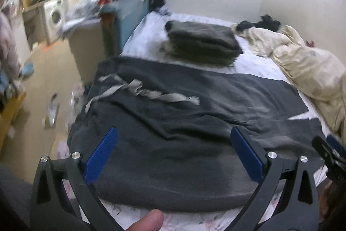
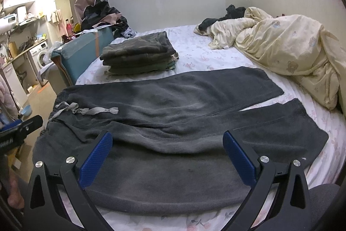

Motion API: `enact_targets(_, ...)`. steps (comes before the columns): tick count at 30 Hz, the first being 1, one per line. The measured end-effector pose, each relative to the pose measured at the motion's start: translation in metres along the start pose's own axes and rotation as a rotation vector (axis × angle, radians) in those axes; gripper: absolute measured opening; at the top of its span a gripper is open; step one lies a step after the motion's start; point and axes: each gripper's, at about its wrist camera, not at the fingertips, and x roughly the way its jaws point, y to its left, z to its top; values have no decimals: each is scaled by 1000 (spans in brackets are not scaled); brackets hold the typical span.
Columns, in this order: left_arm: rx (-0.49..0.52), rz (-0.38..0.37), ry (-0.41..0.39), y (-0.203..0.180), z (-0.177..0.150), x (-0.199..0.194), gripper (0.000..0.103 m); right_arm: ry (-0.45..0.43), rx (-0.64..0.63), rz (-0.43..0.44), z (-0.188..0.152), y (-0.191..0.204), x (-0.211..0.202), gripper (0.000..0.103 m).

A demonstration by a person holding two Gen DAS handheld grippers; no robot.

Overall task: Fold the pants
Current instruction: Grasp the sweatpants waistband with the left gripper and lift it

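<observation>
Dark grey sweatpants point(image 2: 173, 114) lie spread flat on the bed, waistband to the left, both legs running right; they also show in the left wrist view point(image 1: 173, 122). A light grey drawstring point(image 2: 86, 110) lies on the waist, seen too in the left wrist view point(image 1: 147, 93). My left gripper point(image 1: 174, 140) is open above the near edge by the waist, holding nothing. My right gripper point(image 2: 167, 144) is open above the near leg, holding nothing. The right gripper's side shows at the left wrist view's right edge point(image 1: 330, 153).
A stack of folded dark clothes point(image 2: 140, 53) sits on the floral bed sheet point(image 2: 205, 57) behind the pants. A cream duvet point(image 2: 292, 51) is bunched at the right. A teal chest point(image 2: 84, 51) and cluttered floor lie to the left.
</observation>
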Motion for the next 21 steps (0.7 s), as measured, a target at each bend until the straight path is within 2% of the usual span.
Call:
enact_targets(3, -49, 41, 42, 25, 5, 8, 102, 13, 18, 19, -2, -2, -1, 103)
enact_targets(6, -105, 114, 85, 56, 9, 19, 102, 12, 22, 42, -3, -4, -5, 103)
enact_targets(11, -192, 205, 115, 105, 13, 24, 102, 26, 52, 84, -2, -11, -7, 103)
enact_targets(14, -306, 251, 148, 147, 5, 30, 102, 36, 79, 121, -1, -16, -7, 103)
enact_targets(16, -439, 272, 200, 175, -16, 40, 102, 50, 88, 137, 0, -18, -3, 103)
enact_targets(17, -485, 270, 224, 181, -24, 44, 102, 58, 98, 145, 1, -20, -1, 103)
enact_targets(19, -607, 233, 322, 195, -45, 66, 99, 75, 123, 162, 1, -24, 4, 103)
enact_targets(21, -633, 230, 334, 190, -57, 77, 98, 93, 148, 178, 2, -27, 8, 103)
